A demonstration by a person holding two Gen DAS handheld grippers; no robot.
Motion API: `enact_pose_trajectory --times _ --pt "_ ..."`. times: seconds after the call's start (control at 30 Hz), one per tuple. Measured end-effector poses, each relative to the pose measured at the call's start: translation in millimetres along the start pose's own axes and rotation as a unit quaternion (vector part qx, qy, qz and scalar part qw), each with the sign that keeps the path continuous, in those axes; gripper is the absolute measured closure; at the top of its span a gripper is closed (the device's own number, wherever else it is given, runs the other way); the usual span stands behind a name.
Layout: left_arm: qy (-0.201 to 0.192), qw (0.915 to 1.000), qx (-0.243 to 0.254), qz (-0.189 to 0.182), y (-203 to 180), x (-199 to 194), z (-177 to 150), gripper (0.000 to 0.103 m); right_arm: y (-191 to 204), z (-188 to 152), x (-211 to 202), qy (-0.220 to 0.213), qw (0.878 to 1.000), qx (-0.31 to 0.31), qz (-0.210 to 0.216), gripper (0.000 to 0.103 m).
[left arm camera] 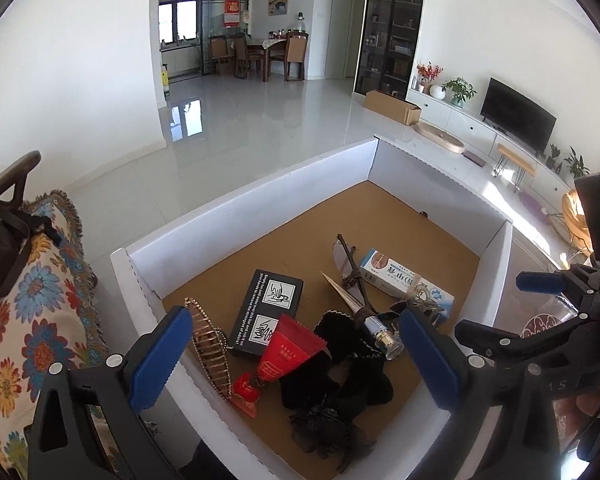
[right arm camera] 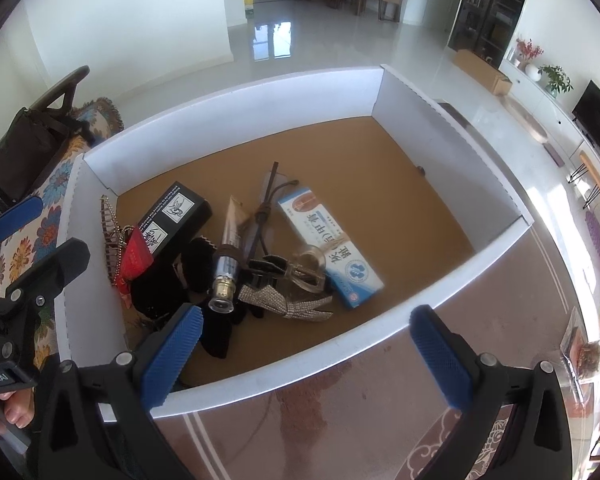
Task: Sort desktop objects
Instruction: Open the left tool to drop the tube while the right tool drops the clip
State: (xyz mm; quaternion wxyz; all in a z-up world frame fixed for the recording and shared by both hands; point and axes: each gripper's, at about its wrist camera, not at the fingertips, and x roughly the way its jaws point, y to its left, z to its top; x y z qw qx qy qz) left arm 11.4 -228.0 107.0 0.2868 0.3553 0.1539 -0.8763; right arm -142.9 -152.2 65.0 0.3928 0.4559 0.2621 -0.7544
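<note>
A white-walled cardboard box (left arm camera: 260, 196) (right arm camera: 236, 98) with a brown floor holds several small objects: a black box (left arm camera: 266, 310) (right arm camera: 176, 216), a blue-and-white carton (left arm camera: 406, 282) (right arm camera: 332, 248), a red packet (left arm camera: 288, 350) (right arm camera: 137, 256), black cloth (left arm camera: 340, 376) (right arm camera: 168, 280), a small glass bottle (left arm camera: 384, 332) (right arm camera: 224, 280), a glittery bow (right arm camera: 288, 304) and a beaded chain (left arm camera: 212, 352). My left gripper (left arm camera: 296, 360) is open and empty, above the box's near left part. My right gripper (right arm camera: 306, 356) is open and empty, over the box's near wall.
A floral cloth (left arm camera: 28, 312) covers a seat left of the box, with a dark bag (right arm camera: 20, 152) on it. A glass table top with a patterned rug under it (right arm camera: 340, 420) lies in front of the box. A TV cabinet (left arm camera: 480, 128) stands far right.
</note>
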Motion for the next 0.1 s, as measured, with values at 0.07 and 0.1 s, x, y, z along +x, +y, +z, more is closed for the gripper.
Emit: enact_pose_trajectory --times 0.07,0.1 --pt "-0.006 1.0 0.002 -0.007 -2.5 -2.7 0.6 0.0 2.0 1.6 1.6 0.0 1.0 -0.002 0.0 0.0" --pt "-0.007 1.0 0.002 -0.005 -3.9 -3.3 1.0 0.0 3.0 2.3 2.2 0.0 1.0 -0.004 0.0 0.0"
